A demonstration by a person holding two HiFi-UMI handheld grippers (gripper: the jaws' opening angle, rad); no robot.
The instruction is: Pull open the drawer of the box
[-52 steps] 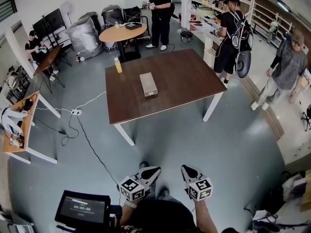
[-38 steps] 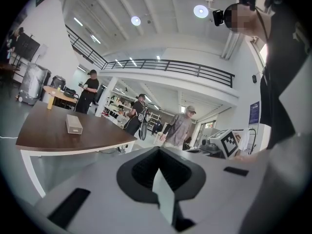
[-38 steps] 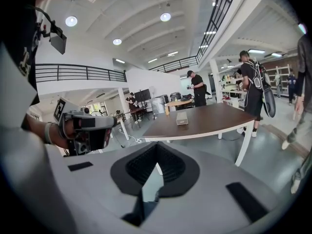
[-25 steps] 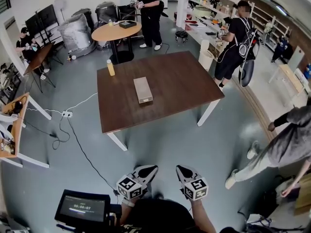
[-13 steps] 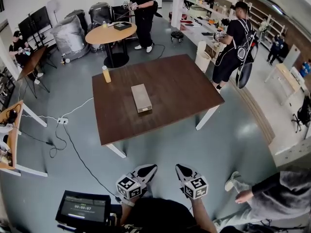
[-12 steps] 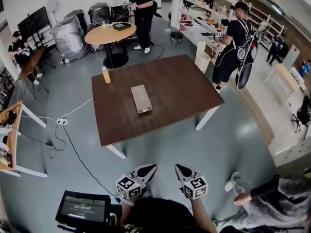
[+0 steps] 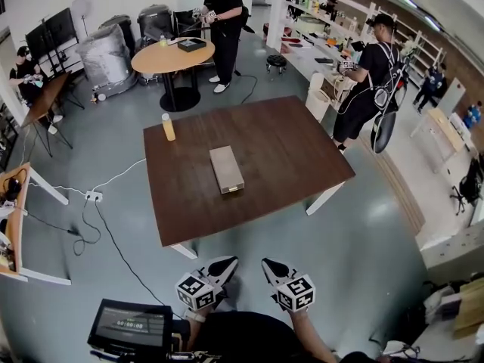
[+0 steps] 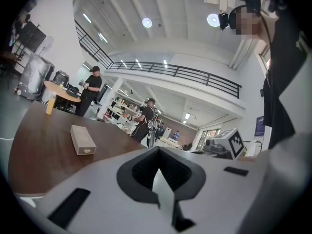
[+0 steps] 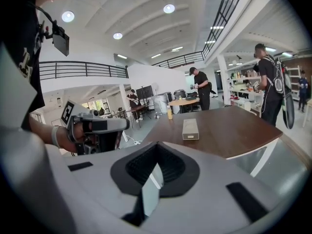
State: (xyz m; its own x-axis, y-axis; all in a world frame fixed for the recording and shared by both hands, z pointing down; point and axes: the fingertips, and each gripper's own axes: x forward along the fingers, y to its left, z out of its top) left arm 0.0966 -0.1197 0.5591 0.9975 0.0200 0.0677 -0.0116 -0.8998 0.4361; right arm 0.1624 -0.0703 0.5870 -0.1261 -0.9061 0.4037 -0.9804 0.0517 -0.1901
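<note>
The box point(image 7: 227, 169) is a long grey-beige case lying on the brown table point(image 7: 287, 150). Its drawer front with a small pull faces me and looks closed. The box also shows in the left gripper view point(image 8: 82, 139) and the right gripper view point(image 9: 190, 128). Both grippers hang side by side in front of my body, well short of the table's near edge. My left gripper point(image 7: 226, 262) point(image 8: 158, 155) has its jaws together with nothing between them. My right gripper point(image 7: 268, 265) point(image 9: 155, 152) is likewise shut and empty.
A yellow bottle point(image 7: 168, 127) stands at the table's far left corner. A cable and a power strip point(image 7: 94, 197) lie on the floor to the left. A screen point(image 7: 128, 326) sits at my lower left. People stand at the round table point(image 7: 168, 56) and by the shelves point(image 7: 374, 74).
The table and box have come nearer and sit lower in the head view. Both grippers stay shut in front of me. The person in grey at the right has left the view.
</note>
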